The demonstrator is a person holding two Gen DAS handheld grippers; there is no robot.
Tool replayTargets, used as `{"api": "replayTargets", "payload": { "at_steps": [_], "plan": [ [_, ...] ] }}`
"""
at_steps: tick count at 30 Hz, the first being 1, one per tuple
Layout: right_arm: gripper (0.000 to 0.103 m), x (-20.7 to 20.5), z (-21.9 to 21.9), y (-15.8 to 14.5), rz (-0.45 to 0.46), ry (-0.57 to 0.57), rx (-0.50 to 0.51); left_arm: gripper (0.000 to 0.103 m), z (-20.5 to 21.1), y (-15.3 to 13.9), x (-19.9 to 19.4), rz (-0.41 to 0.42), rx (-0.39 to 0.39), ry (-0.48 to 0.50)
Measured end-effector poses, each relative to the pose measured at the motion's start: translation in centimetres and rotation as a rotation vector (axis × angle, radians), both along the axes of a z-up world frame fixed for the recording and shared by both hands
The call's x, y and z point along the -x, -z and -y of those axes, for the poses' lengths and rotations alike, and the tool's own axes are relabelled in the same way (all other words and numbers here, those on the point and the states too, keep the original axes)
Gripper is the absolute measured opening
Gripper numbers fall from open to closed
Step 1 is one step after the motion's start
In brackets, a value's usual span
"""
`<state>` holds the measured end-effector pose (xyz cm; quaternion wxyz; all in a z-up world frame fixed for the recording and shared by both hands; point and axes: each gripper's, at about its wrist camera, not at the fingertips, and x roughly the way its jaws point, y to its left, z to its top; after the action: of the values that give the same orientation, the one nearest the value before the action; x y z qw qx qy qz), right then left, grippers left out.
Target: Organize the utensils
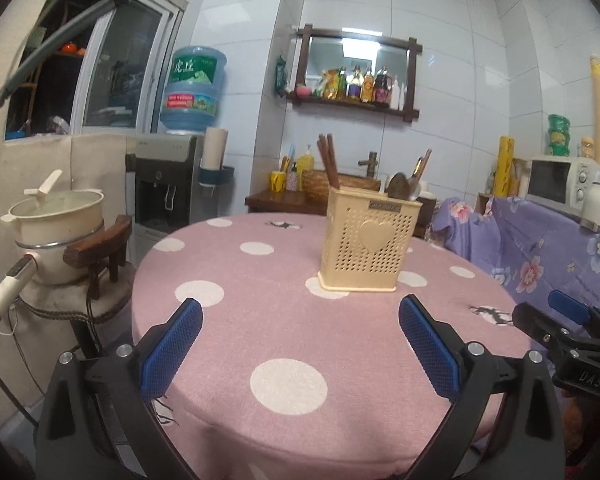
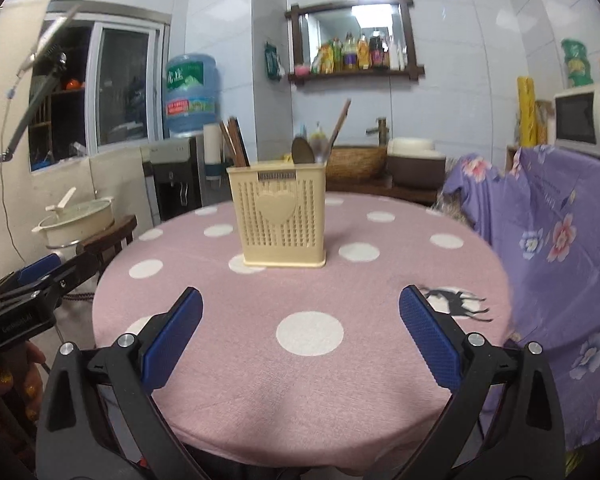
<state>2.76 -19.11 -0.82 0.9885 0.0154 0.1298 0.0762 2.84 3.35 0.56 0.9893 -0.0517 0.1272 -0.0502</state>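
Observation:
A cream perforated utensil holder point(image 1: 368, 248) with a heart on its front stands upright on the round pink polka-dot table point(image 1: 284, 320); it also shows in the right wrist view point(image 2: 280, 216). Dark chopsticks point(image 1: 327, 162) stand in its left side, spoons and a wooden handle point(image 1: 408, 184) in its right side. My left gripper point(image 1: 300, 336) is open and empty over the near table edge. My right gripper point(image 2: 300, 332) is open and empty, also near the front edge. Each gripper shows at the edge of the other's view.
A cream pot point(image 1: 56, 216) sits on a wooden stool at the left. A water dispenser point(image 1: 168, 184) stands behind it. Furniture draped in purple floral cloth point(image 2: 560, 248) and a microwave point(image 2: 584, 120) are at the right. A counter with a basket point(image 2: 356, 160) lies behind the table.

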Motion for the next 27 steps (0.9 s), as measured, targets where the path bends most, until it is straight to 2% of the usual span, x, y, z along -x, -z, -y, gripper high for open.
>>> {"api": "replayTargets", "payload": {
  "at_steps": [2,7,11,27],
  "plan": [
    [0.097,1.4,-0.3,-0.6,0.035,-0.012,0.016,0.097,0.0,-0.5,1.2,0.025,0.000,0.011],
    [0.097,3.5,-1.2,-1.4,0.090,-0.005,0.068,0.097,0.3,-0.5,2.3,0.023,-0.001,0.028],
    [0.097,3.6,-1.2,-1.6,0.085,-0.021,0.049,0.098,0.3,-0.4,2.6,0.033,0.016,0.027],
    [0.097,3.2,-0.9,-1.5,0.071,-0.019,0.032,0.098,1.0,-0.4,3.1,0.041,-0.017,0.033]
  ]
}}
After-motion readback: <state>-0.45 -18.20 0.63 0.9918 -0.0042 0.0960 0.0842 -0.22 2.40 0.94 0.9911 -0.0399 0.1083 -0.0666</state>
